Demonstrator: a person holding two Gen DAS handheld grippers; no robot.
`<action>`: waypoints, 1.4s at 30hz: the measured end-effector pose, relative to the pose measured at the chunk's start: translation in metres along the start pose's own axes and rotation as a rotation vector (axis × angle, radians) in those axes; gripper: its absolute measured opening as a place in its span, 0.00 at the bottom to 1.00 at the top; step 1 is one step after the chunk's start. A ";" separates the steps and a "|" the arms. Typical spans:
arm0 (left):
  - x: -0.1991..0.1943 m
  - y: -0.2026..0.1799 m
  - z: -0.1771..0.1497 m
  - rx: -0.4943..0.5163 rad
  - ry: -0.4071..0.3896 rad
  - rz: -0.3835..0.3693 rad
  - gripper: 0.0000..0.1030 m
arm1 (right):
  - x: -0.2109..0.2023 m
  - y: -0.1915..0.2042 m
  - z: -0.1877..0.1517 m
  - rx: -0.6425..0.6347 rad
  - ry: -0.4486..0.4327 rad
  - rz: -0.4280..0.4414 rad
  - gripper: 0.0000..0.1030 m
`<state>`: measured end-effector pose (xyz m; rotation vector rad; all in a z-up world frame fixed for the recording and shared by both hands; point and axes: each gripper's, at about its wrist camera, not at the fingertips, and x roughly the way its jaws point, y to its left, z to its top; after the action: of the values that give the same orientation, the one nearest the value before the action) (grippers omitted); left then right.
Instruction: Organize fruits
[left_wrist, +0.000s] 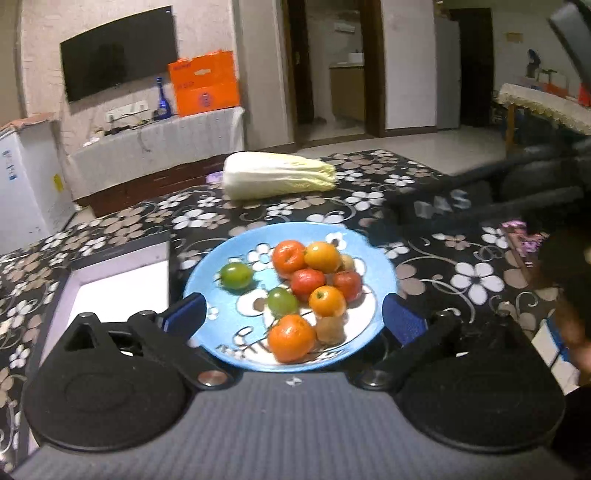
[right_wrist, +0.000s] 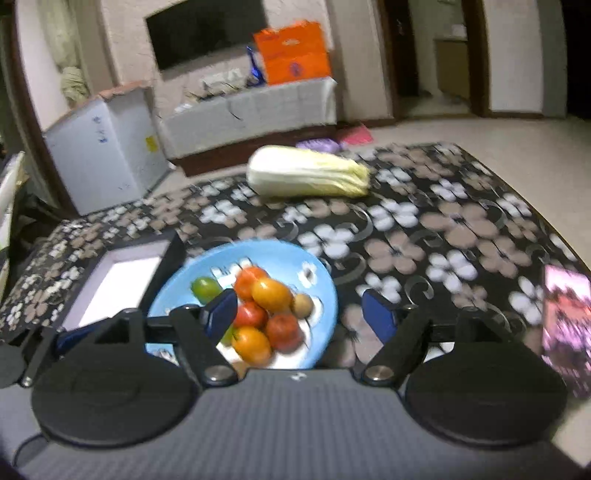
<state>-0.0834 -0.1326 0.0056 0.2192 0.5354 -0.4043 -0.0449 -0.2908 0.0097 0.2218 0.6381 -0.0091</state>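
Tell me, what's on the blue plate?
The blue plate holds small round fruits: orange ones, red ones, green ones and brownish ones. What's underneath the pile is hidden.

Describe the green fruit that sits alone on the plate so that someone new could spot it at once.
On the flowered table, find the blue plate beside the open box. Most fruit is heaped toward its middle and right; the lone green fruit lies on the left of the plate, nearest the box. Unlike the other green fruit, it touches no other fruit.
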 end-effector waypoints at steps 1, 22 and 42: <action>-0.002 0.001 0.000 -0.006 0.002 0.008 1.00 | -0.003 -0.002 -0.002 0.008 0.011 -0.008 0.74; -0.050 -0.002 -0.014 -0.136 0.073 -0.003 1.00 | -0.045 -0.019 -0.061 -0.026 0.244 -0.111 0.74; -0.058 0.003 -0.024 -0.162 0.112 0.016 1.00 | -0.044 -0.003 -0.072 -0.063 0.293 -0.105 0.74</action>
<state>-0.1382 -0.1049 0.0166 0.0899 0.6728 -0.3329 -0.1231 -0.2812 -0.0214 0.1289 0.9399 -0.0578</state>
